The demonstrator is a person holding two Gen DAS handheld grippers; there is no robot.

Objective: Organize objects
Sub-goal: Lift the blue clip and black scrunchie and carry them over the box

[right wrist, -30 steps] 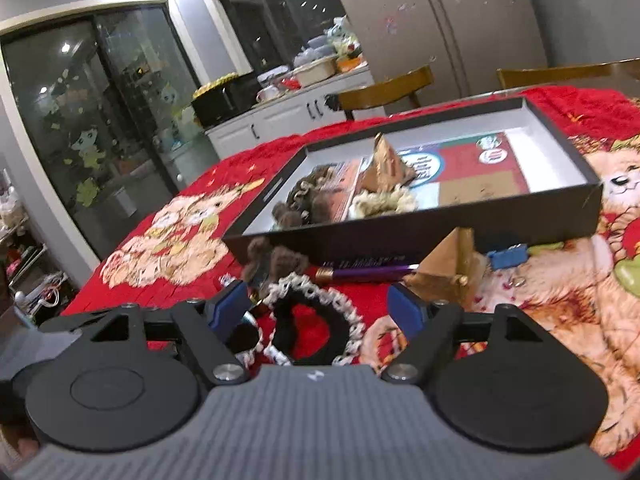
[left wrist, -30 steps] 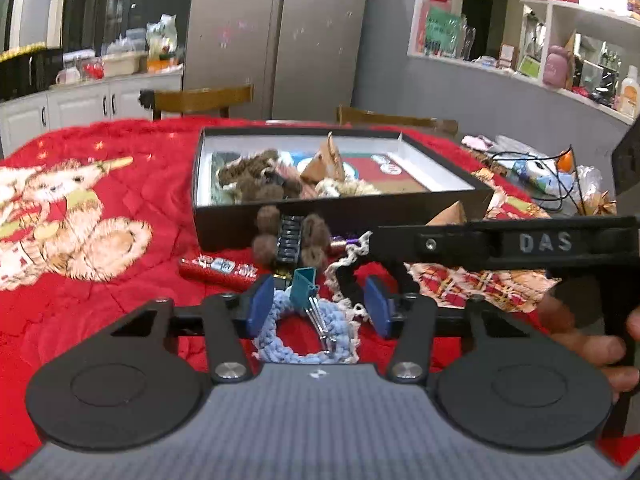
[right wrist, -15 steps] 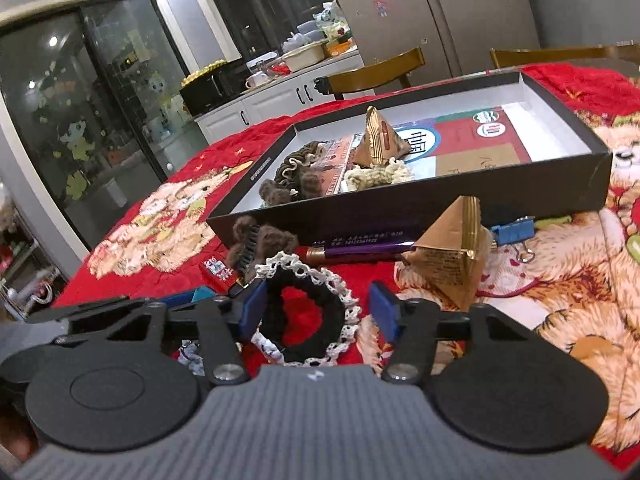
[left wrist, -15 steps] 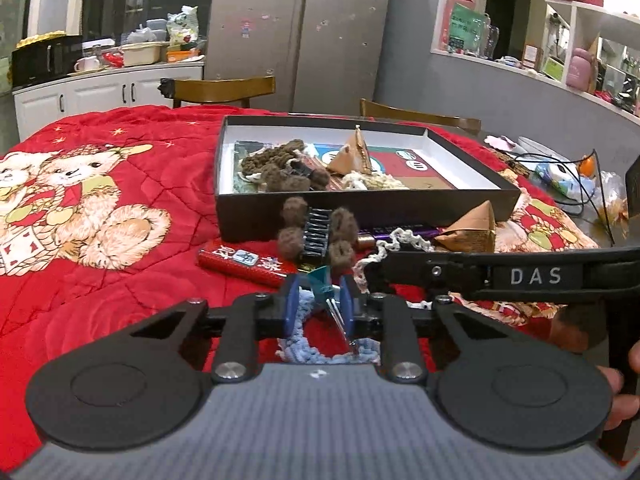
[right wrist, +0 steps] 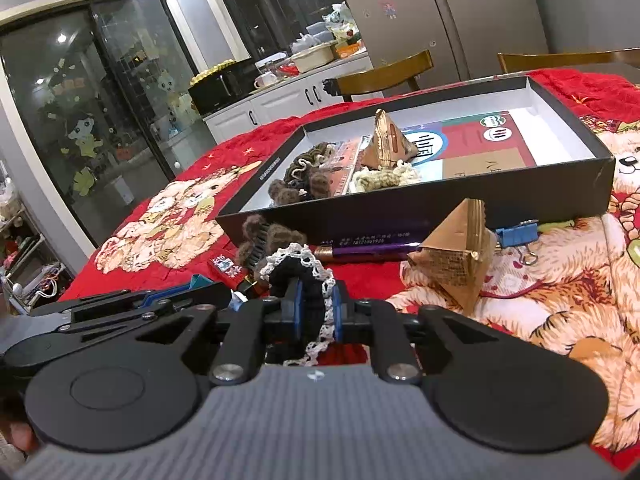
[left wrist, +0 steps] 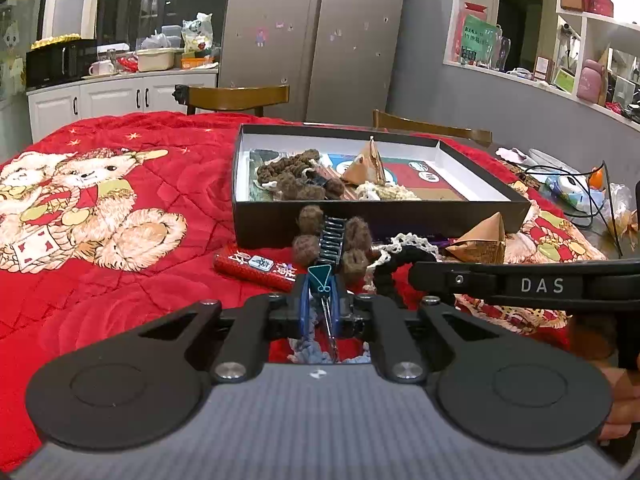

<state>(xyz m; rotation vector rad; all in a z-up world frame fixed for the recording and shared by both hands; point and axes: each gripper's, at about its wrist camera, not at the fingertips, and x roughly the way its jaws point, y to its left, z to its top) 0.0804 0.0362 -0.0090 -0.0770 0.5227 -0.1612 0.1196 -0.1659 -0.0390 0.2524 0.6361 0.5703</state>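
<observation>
light blue knitted piece (left wrist: 308,350) mostly hidden behind left gripper (left wrist: 320,312), purple pen (right wrist: 372,250) partly behind gold pyramid packet (right wrist: 456,258), box print (right wrist: 360,239) too small to read, hand (left wrist: 618,404) cut by right edge

White letters "DAS" are showing on the black arm of the right gripper (left wrist: 536,286) where it is crossing the left wrist view. A line of small pale print, ending in digits too fine to read, is running along the front wall of the black box (right wrist: 372,238). Printing on the red stick (left wrist: 256,266) and on the box liner is appearing as illegible characters.
</observation>
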